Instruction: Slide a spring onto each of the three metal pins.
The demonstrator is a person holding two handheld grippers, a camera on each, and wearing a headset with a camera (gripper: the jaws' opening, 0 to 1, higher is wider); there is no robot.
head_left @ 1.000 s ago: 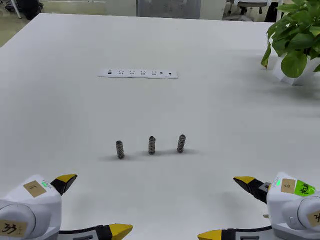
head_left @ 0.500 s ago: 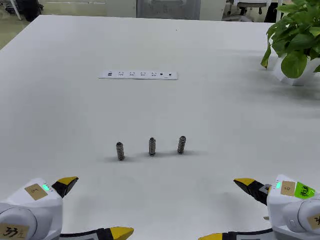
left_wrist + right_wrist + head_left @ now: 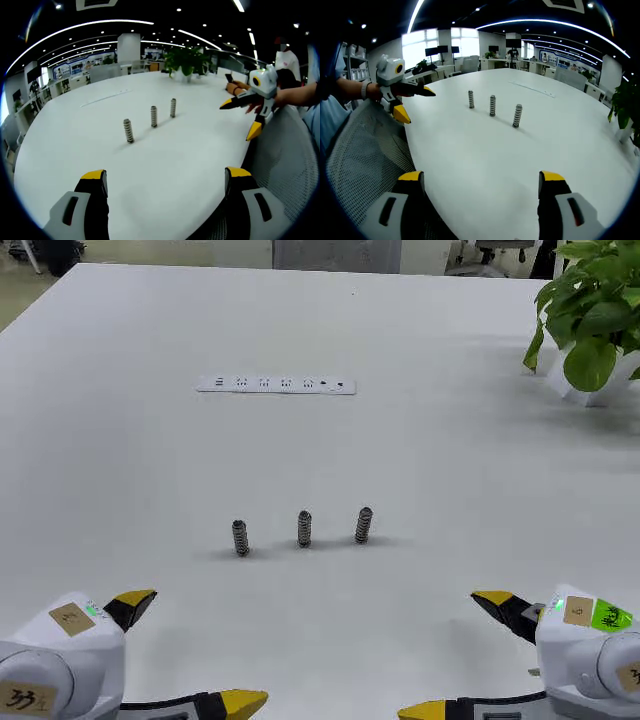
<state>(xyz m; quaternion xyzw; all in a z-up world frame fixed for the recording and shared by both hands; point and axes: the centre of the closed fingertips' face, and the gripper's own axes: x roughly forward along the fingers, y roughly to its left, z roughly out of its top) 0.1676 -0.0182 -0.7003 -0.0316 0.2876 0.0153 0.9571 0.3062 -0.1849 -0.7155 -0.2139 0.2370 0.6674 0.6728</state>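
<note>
Three short metal pins stand upright in a row on the white table, each with a grey spring around it: left spring [image 3: 240, 538], middle spring [image 3: 304, 529], right spring [image 3: 363, 525]. The same row appears in the left gripper view [image 3: 153, 116] and in the right gripper view [image 3: 492, 105]. My left gripper [image 3: 190, 650] sits at the near left edge, open and holding nothing. My right gripper [image 3: 455, 655] sits at the near right edge, also open and holding nothing. Both stay well short of the springs.
A white power strip [image 3: 276, 386] lies flat beyond the springs. A potted green plant [image 3: 590, 315] stands at the far right corner. A mesh chair [image 3: 360, 160] sits by the table's near edge.
</note>
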